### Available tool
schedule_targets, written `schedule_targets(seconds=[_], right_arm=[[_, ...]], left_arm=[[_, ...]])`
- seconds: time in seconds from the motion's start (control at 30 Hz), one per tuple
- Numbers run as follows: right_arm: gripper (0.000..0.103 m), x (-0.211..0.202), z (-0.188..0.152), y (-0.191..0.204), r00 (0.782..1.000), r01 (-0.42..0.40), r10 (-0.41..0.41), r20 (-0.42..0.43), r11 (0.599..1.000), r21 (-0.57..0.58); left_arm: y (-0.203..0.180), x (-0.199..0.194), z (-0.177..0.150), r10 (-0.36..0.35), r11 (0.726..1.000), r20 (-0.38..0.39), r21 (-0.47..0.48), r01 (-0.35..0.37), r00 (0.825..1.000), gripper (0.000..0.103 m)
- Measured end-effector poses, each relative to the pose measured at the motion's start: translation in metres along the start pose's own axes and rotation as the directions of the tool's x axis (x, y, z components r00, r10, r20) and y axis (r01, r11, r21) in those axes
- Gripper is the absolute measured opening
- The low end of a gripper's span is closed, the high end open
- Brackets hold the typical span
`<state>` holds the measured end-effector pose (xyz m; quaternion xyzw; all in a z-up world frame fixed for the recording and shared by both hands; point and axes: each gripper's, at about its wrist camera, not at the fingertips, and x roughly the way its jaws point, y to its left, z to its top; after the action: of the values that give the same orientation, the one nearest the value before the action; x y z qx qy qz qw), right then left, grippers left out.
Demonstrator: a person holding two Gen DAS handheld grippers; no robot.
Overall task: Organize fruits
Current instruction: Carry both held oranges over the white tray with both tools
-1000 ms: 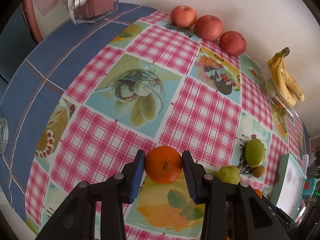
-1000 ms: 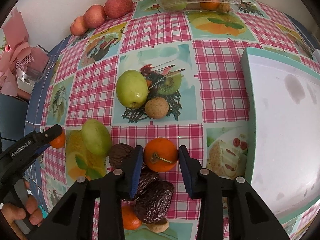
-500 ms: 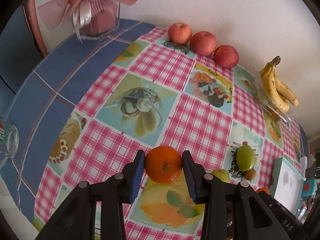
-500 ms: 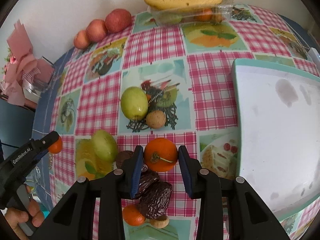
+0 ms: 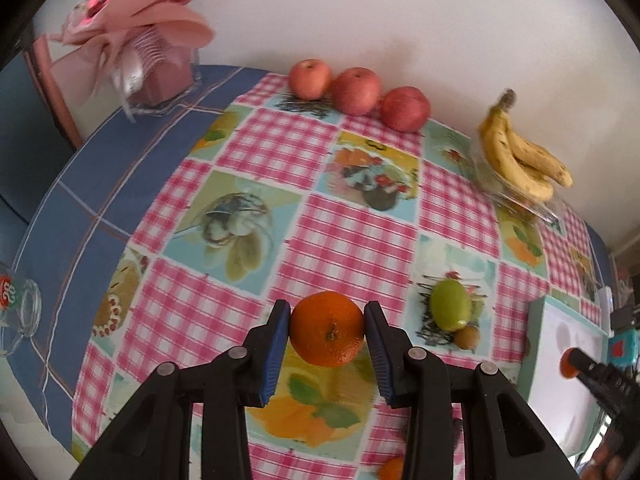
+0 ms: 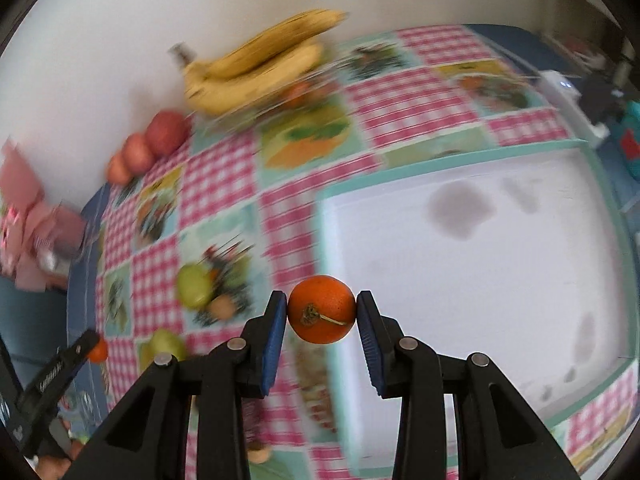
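My left gripper [image 5: 326, 314] is shut on an orange [image 5: 327, 336] and holds it above the checked tablecloth [image 5: 352, 240]. In the right wrist view my right gripper [image 6: 322, 304] is shut on a second orange [image 6: 320, 320] with a short stem, held over the left rim of a white tray [image 6: 440, 162] edged in teal. Each view shows the other gripper at its edge, still gripping its orange: the right one's [image 5: 567, 367] and the left one's [image 6: 98, 350].
Three red apples [image 5: 356, 90] line the wall, with a bunch of bananas [image 5: 520, 160] on a clear box to their right. A green fruit [image 5: 450, 310] and a small brown one [image 5: 467, 336] lie mid-table. A pink gift box [image 5: 152, 64] and a glass [image 5: 20, 308] stand at the left.
Both grippers have risen with their oranges. The right one has swung to the right, from above the dark fruits to over the tray's left rim, and rolled; its view is blurred.
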<state>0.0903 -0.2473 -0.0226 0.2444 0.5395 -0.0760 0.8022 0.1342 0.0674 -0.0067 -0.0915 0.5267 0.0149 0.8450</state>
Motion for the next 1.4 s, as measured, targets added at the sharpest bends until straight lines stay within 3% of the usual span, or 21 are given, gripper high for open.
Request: schedule_targets(seconds=[0.2,0.4,0.7,1.0,1.4], right_arm=[[0.037,-0.022,0.017,-0.066,0.994,0.088,-0.096,0.055,0.986,0.139],[0.037,-0.034,0.026,-0.117,0.989,0.107,-0.128,0.071,0.965,0.239],[0.037,-0.028,0.032,-0.127,0.991,0.081,-0.104,0.080,0.965,0.248],[0.037,-0.012,0.043,-0.139,0.993,0.080,-0.100,0.060,0.959,0.273],[0.037,0.013,0.052,-0.145,0.991,0.119,-0.129,0.021,0.958,0.261]], left_arm=[[-0.049,-0.001,-0.010,-0.063,0.993,-0.015,0.095,0.064,0.998,0.040],[-0.114,-0.001,-0.029,-0.204,0.962,-0.065,0.170,0.212,0.977,0.040],[-0.207,0.026,-0.053,-0.283,0.892,-0.171,0.315,0.324,0.944,0.040],[-0.263,0.065,-0.066,-0.259,0.849,-0.207,0.418,0.324,0.943,0.040],[-0.266,0.086,-0.062,-0.188,0.854,-0.189,0.453,0.256,0.964,0.040]])
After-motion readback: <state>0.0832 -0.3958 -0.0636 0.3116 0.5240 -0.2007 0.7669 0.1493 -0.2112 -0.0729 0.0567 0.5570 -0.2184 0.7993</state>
